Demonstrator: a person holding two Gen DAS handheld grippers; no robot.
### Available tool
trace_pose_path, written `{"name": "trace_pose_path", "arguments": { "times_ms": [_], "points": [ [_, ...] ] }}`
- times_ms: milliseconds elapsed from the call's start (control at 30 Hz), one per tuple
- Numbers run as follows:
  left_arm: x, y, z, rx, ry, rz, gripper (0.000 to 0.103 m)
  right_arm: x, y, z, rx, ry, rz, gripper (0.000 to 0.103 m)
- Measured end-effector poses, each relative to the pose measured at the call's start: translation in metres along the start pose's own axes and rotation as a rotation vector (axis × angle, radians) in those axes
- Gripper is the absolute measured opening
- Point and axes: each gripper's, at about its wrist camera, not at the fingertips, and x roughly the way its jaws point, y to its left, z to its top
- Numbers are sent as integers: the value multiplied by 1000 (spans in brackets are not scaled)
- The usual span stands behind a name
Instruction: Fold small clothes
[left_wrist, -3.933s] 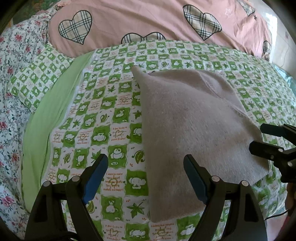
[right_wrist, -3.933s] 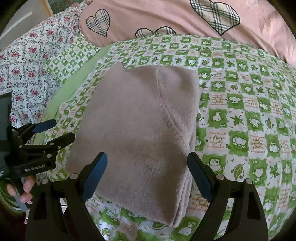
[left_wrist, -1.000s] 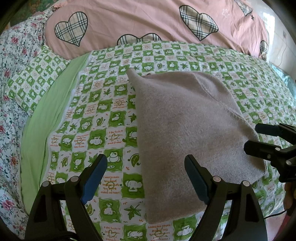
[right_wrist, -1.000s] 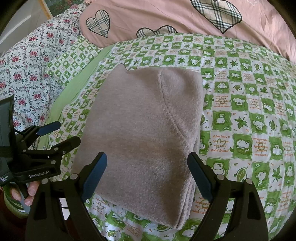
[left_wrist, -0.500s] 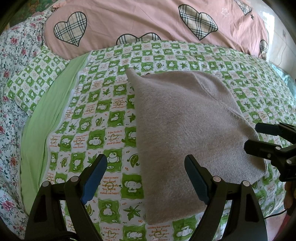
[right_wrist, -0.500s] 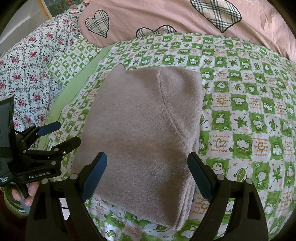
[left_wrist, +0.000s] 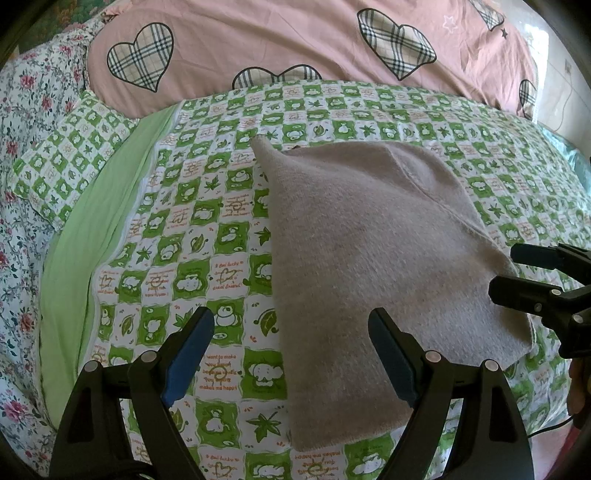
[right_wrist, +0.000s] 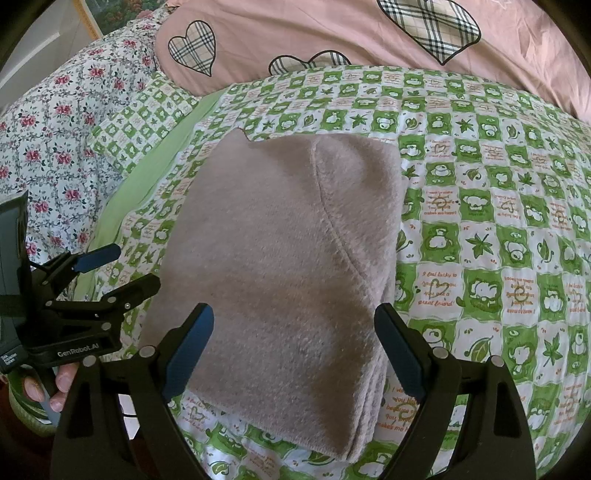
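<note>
A bed takes up nearly everything in sight, spread with a green-and-white checked cover (left_wrist: 229, 236) printed with little animals and leaves, a plain green band (left_wrist: 92, 236) running down its left side. Past the cover's far edge lies a pink quilt (left_wrist: 280, 40) with plaid hearts, and to the left a white sheet with red flowers (right_wrist: 55, 122). On the checked cover, a little toward its near edge, lies the folded garment (left_wrist: 369, 266), a soft greyish-pink fleecy piece doubled into a thick, roughly square stack, one pointed corner at the far left and the layered edges showing at the near right; a curved seam crosses its top. There are no containers among these things. The left gripper (left_wrist: 291, 354) hovers over the garment's near left edge, its blue-padded fingers spread wide and pinching nothing. The right gripper (right_wrist: 295, 350) hangs above the garment's near end, fingers equally wide apart, the cloth below them and not gripped. A person's fingertips (right_wrist: 62, 380) show around the left gripper's handle.
</note>
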Motion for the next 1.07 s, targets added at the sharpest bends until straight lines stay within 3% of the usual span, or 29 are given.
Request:
{"name": "trace_pose_path", "arguments": {
  "times_ms": [1067],
  "points": [
    [7, 9, 9, -12, -18, 16, 86, -1, -9, 12, 14, -15, 3, 89]
  ]
}}
